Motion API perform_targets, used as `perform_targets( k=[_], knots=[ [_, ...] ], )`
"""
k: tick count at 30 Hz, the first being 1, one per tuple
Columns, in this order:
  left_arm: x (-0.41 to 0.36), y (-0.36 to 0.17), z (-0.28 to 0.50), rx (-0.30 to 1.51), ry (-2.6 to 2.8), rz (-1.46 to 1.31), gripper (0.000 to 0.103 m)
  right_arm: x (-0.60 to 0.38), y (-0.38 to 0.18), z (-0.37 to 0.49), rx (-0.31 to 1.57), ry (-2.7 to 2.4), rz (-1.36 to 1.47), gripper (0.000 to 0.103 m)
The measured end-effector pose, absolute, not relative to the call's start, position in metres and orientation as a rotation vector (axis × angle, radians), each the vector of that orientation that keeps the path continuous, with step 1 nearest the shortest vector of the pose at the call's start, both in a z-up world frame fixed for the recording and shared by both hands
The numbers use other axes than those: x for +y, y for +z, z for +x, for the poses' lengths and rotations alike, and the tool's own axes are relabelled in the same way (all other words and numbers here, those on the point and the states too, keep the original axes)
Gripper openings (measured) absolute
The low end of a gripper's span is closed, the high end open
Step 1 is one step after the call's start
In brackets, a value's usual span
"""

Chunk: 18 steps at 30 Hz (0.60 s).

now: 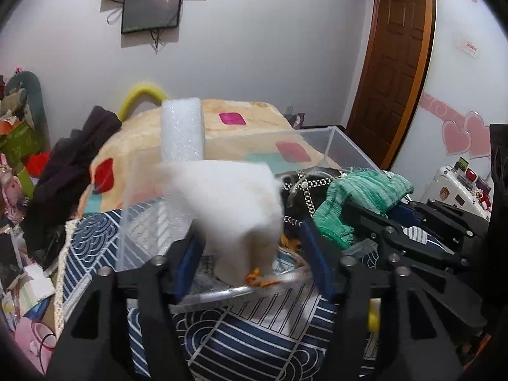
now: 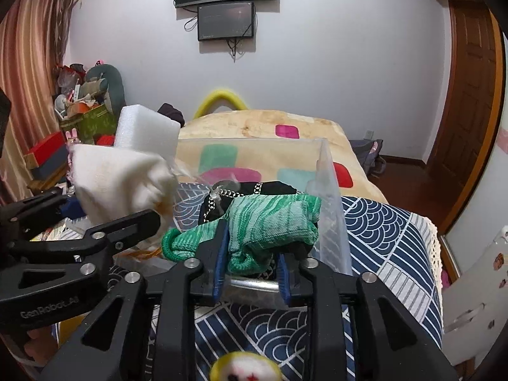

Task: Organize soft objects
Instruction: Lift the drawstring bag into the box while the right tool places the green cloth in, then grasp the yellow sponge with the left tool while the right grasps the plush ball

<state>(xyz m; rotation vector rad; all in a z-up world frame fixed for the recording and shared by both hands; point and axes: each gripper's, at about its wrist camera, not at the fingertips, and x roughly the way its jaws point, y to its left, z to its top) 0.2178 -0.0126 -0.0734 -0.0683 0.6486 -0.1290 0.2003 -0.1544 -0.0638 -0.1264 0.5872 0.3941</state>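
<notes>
Behind, a foam block (image 1: pixel 181 130) stands in the clear bin (image 2: pixel 330 203); left fingers (image 1: pixel 185 263) apart around white cloth (image 1: pixel 235 209), right fingers (image 2: pixel 222 254) clamp green sock (image 2: pixel 270 225).

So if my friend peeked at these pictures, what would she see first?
Probably the fluffy white cloth bag, blurry, right in front of the left gripper, over the clear plastic box. Next the stripy green knitted thing, squeezed in the right gripper at the box's near edge. Behind them a white foam block sticks up, and a bed blanket with bright colour patches.
</notes>
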Motion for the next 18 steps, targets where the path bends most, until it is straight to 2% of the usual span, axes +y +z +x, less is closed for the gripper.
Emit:
perform_targets(
  k=[2,5,9,13,15,18],
  knots=[
    [-0.012,-0.070,0.212,0.631,-0.123,-0.054,0.067,-0.157,-0.062,0.198,0.588,0.396,-0.121,0.039],
    [-0.012,-0.063,0.201,0.604,-0.118,-0.041,0.072,-0.165,-0.059,0.195,0.578,0.401,-0.095,0.050],
    [-0.012,-0.052,0.187,0.566,-0.111,-0.025,0.079,-0.170,-0.052,0.187,0.554,0.407,-0.087,0.055],
    [-0.011,-0.039,0.168,0.519,-0.110,-0.024,0.084,-0.173,-0.041,0.171,0.508,0.403,-0.094,0.064],
    [-0.008,-0.034,0.159,0.499,-0.109,-0.029,0.092,-0.174,-0.037,0.167,0.488,0.403,-0.096,0.069],
    [-0.002,-0.031,0.145,0.482,-0.101,-0.042,0.098,-0.176,-0.031,0.158,0.457,0.405,-0.100,0.071]
  ],
)
